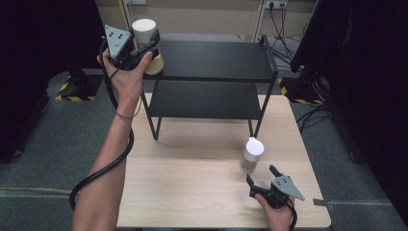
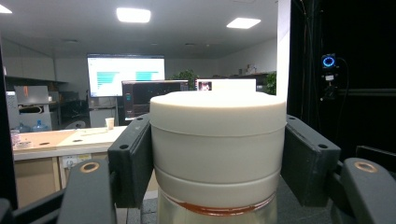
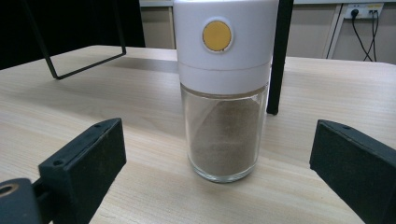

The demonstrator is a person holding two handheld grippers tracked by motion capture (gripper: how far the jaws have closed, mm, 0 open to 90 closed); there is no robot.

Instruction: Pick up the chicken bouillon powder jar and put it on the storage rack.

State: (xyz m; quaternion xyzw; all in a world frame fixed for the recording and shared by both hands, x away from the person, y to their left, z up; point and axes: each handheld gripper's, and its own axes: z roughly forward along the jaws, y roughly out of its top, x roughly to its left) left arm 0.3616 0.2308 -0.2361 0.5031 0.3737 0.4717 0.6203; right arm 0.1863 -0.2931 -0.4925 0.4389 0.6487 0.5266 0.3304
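One jar going up on the shelf, another waiting to be picked up

The left gripper (image 1: 139,50) is clamping a cream-lidded jar (image 2: 218,140) by its cap at the far-left corner of the black shelf (image 1: 216,60), keeping it upright; the right gripper (image 1: 262,179) is gaping wide around the white-capped spice jar (image 3: 223,93) standing near right on the table (image 1: 192,183).
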